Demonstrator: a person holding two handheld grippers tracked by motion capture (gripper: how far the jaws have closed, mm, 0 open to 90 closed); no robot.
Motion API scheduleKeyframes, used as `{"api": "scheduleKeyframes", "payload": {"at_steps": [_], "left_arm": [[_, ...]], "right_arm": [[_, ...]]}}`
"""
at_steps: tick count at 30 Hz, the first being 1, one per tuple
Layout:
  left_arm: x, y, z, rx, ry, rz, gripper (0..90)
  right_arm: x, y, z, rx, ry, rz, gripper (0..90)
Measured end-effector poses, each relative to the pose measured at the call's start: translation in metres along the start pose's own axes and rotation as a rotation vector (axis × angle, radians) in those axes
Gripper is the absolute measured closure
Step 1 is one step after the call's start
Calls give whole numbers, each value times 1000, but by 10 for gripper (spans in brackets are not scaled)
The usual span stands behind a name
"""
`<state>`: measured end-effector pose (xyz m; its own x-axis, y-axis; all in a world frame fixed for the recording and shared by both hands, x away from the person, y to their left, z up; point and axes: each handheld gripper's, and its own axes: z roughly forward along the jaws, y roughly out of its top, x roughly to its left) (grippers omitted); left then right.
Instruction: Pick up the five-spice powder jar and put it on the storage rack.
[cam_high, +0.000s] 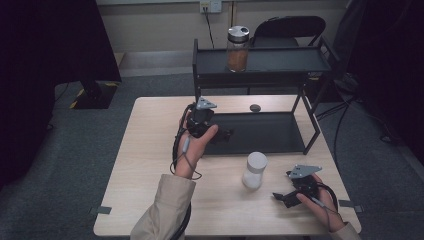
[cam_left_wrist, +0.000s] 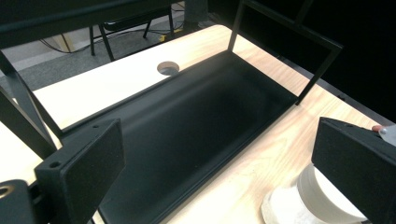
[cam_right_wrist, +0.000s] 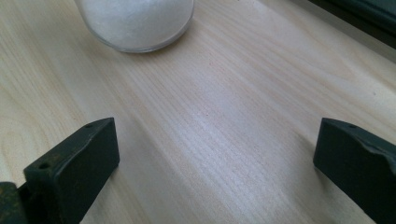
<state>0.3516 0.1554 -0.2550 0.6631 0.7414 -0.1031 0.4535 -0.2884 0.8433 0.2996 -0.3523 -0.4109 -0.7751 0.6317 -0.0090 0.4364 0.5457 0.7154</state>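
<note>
White-lidded glass jar of white powder (cam_high: 254, 170) not yet gripped (brown spice jar (cam_high: 237, 49) already shelved); right gripper (cam_high: 283, 197) spread just beside it, left gripper (cam_high: 223, 134) spread, empty.

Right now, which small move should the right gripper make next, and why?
Probably ease the right gripper forward toward the white jar. Its jaws stand wide open with nothing between them, and the jar stands upright on the table just ahead, untouched.
</note>
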Motion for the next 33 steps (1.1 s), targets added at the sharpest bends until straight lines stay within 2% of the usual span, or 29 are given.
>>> {"api": "scheduleKeyframes", "payload": {"at_steps": [6,9,20,28,33], "left_arm": [[2,-16,4,1,-21,-13,20],[3,-24,6,1,-24,-26,21],[3,-51,11,15,-27,-28,21],[4,-71,12,9,-41,-47,21],[5,-82,14,26,-23,-52,20]], "right_arm": [[0,0,0,0,0,0,0],[0,0,0,0,0,-1,0],[0,0,0,1,1,0,0],[0,0,0,1,0,0,0],[0,0,0,1,0,0,0]]}}
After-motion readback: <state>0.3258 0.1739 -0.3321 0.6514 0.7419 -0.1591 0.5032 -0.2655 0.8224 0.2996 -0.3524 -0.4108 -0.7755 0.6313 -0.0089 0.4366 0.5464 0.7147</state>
